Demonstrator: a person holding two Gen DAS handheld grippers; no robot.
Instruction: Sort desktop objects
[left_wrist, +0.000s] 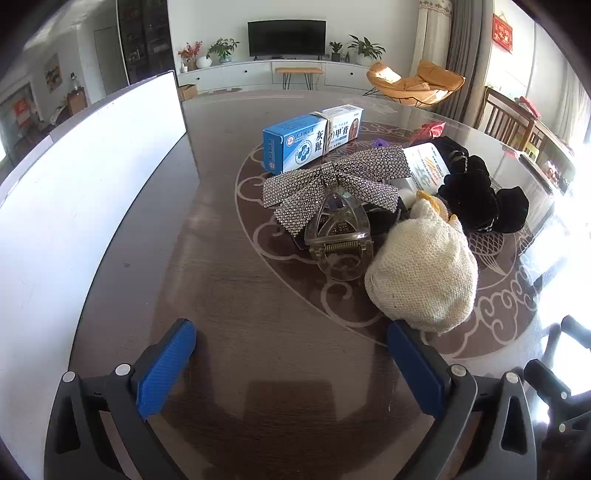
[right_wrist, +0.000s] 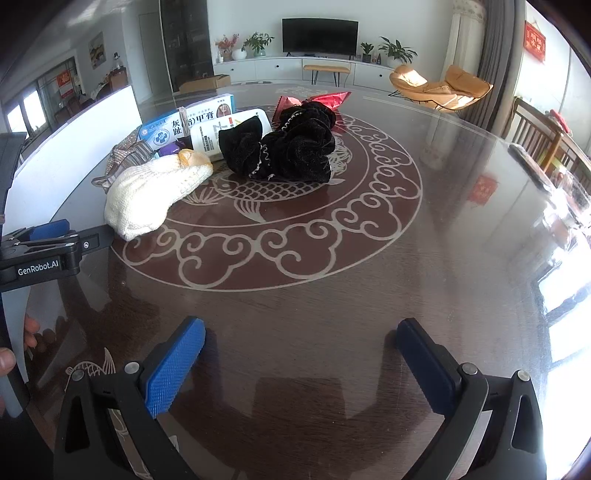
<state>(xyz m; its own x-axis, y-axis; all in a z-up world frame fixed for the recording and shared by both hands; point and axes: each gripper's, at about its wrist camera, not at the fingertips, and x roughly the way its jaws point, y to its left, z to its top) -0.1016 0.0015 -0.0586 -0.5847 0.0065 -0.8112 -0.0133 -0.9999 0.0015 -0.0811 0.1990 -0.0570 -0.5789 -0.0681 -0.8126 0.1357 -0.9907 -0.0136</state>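
Observation:
A heap of small things lies on the dark round table (left_wrist: 258, 350). In the left wrist view a clear hair claw clip (left_wrist: 338, 236) with a rhinestone bow (left_wrist: 332, 181) lies straight ahead. A cream knitted pouch (left_wrist: 421, 269) touches my left gripper's right fingertip. Behind them lie a blue and white medicine box (left_wrist: 310, 138), a white box (left_wrist: 424, 166) and black velvet scrunchies (left_wrist: 476, 192). My left gripper (left_wrist: 291, 332) is open and empty. My right gripper (right_wrist: 301, 332) is open, empty, over bare table, well short of the scrunchies (right_wrist: 291, 147) and pouch (right_wrist: 151, 195).
A large white board (left_wrist: 74, 206) stands along the table's left side. A red foil wrapper (right_wrist: 325, 99) lies behind the scrunchies. The other gripper's body (right_wrist: 44, 254) and a person's fingers (right_wrist: 14, 347) show at the right wrist view's left edge. Wooden chairs (left_wrist: 517, 122) stand at the right.

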